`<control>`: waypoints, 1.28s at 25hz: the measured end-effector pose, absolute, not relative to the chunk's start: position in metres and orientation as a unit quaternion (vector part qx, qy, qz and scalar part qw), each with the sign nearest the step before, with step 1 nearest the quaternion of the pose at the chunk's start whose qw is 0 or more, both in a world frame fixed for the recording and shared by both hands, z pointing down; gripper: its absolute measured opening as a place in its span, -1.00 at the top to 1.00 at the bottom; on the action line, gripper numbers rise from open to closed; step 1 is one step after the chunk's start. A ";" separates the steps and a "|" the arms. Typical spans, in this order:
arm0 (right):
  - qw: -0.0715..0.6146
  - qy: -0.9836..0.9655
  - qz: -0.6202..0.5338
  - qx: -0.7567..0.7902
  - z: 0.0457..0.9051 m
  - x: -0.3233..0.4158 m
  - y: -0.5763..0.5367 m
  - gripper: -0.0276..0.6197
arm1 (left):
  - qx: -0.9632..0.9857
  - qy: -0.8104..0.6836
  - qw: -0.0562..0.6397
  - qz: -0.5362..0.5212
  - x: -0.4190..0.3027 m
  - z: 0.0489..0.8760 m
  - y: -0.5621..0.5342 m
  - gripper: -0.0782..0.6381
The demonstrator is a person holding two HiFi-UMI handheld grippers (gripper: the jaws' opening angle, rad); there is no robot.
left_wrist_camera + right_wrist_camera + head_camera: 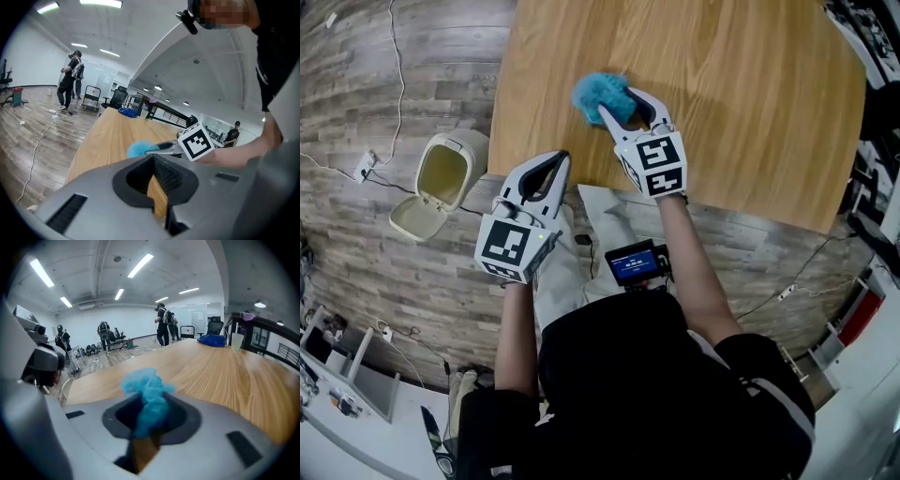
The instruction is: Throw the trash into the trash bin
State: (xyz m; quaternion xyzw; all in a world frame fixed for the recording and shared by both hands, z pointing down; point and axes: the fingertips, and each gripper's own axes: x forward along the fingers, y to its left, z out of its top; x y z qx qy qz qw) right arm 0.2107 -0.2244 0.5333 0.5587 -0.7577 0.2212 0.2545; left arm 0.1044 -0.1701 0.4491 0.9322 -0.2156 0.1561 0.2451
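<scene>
The trash [598, 92], a crumpled fluffy blue wad, lies on the wooden table [731, 103] near the table's front edge and towards its left end. The right gripper [618, 101] reaches over that edge to it. Its two fingers are spread, one on each side of the wad, and in the right gripper view the blue stuff stands up in the gap between them. The pads do not visibly squeeze it, and the wad rests on the wood.

The left gripper [562, 157] is lower and to the left, right at the table's front edge, pointing towards the tabletop. In the head view its fingers meet at the tips, and nothing is between them. The left gripper view shows only a narrow strip of wood through the opening. That view also shows the other gripper's marker cube beside the blue wad farther along the table.

The trash bin [446, 172] stands on the plank floor [366, 112] left of the table, well apart from the wad. It is cream coloured and its lid [416, 217] is flipped open. Thin cables run across the floor around it.
</scene>
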 end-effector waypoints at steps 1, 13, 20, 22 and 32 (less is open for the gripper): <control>0.260 -0.756 0.219 0.560 0.533 0.212 -0.223 0.83 | 0.932 -0.217 0.246 0.154 0.104 0.449 -0.171 0.77; 0.242 -0.817 0.220 0.476 0.527 0.119 -0.261 0.89 | 0.911 -0.296 0.252 0.137 0.034 0.456 -0.188 0.77; 0.245 -0.872 0.179 0.384 0.519 -0.029 -0.290 0.89 | 0.866 -0.403 0.270 0.124 -0.097 0.467 -0.181 0.77; 0.243 -0.890 0.167 0.347 0.525 -0.075 -0.288 0.89 | 0.849 -0.440 0.263 0.131 -0.130 0.479 -0.170 0.76; 0.259 -0.925 0.169 0.219 0.591 -0.229 -0.254 0.89 | 0.788 -0.540 0.283 0.088 -0.223 0.528 -0.135 0.77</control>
